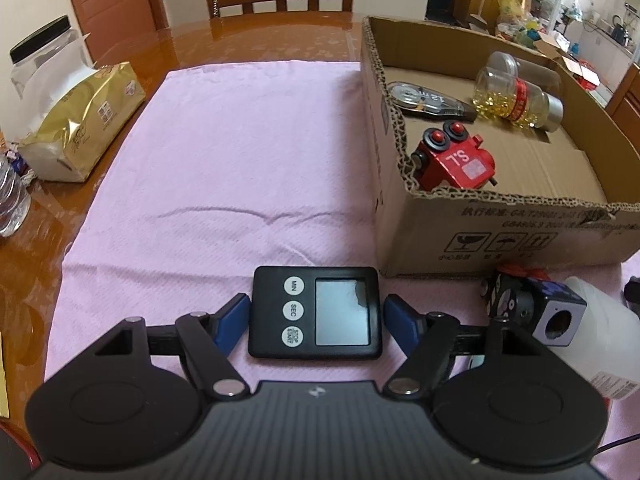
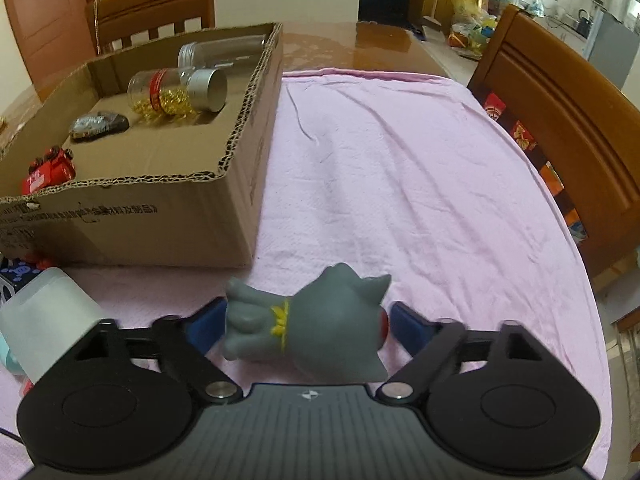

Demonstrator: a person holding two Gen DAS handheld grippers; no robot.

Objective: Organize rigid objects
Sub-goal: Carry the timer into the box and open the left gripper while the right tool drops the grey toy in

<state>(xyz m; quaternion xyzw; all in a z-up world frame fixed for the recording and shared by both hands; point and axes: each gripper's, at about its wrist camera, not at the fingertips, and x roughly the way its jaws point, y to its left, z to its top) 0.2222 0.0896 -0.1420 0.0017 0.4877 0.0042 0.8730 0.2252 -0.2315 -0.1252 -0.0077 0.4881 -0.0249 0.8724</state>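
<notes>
In the left wrist view a black digital timer (image 1: 314, 312) lies flat on the pink cloth (image 1: 240, 160), between the blue pads of my left gripper (image 1: 315, 316); the jaws are open, with small gaps on both sides. In the right wrist view a grey cat figurine (image 2: 312, 320) lies on its side between the pads of my right gripper (image 2: 306, 324); the left pad touches it, the right pad is just off it. The cardboard box (image 1: 500, 232) holds a red toy train (image 1: 456, 156), a jar of yellow capsules (image 1: 516, 100), a clear jar and a correction tape dispenser (image 1: 424, 98). The box (image 2: 132, 216) also shows in the right wrist view.
A patterned cube (image 1: 536, 304) and a white plastic bottle (image 1: 600, 344) lie in front of the box; the bottle (image 2: 48, 316) also shows in the right wrist view. A gold tissue pack (image 1: 84, 120), a clear jar and a water bottle stand at left. Wooden chairs surround the table.
</notes>
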